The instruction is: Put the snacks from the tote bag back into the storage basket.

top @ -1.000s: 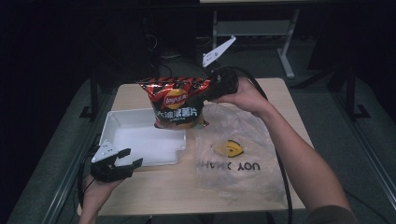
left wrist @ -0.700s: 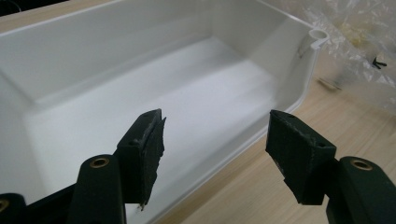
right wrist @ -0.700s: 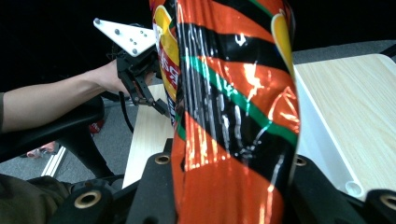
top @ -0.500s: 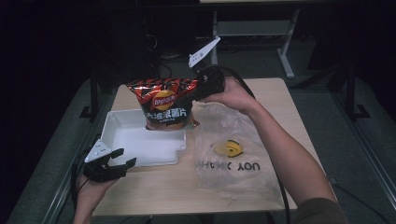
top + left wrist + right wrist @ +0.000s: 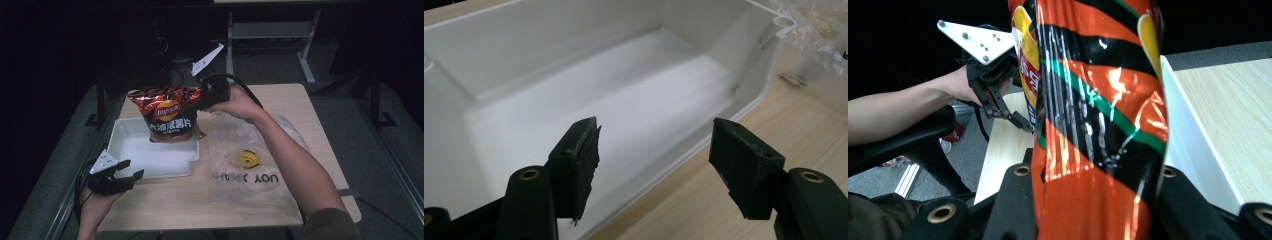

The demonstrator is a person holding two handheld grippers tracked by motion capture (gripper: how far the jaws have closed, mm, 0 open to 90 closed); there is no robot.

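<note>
A red, orange and black chip bag (image 5: 170, 117) hangs upright over the far part of a white tray (image 5: 150, 152). My right gripper (image 5: 198, 100) is shut on the bag's upper right edge. In the right gripper view the bag (image 5: 1098, 125) sits pinched between both jaws of the right gripper (image 5: 1093, 200). My left gripper (image 5: 131, 169) stands open at the tray's near left corner with nothing between its jaws. In the left gripper view it (image 5: 654, 150) points across the tray's near rim into the bare tray (image 5: 624, 75).
A clear plastic bag (image 5: 250, 175) with printed letters lies flat to the right of the tray, with a yellow item (image 5: 245, 158) inside. Its crinkled edge (image 5: 819, 30) reaches past the tray's corner. The wooden table (image 5: 175, 205) ends close behind the left hand.
My right gripper has carried the chip bag to the left and slightly lower, from beside the tray to over it. The left gripper has barely moved.
</note>
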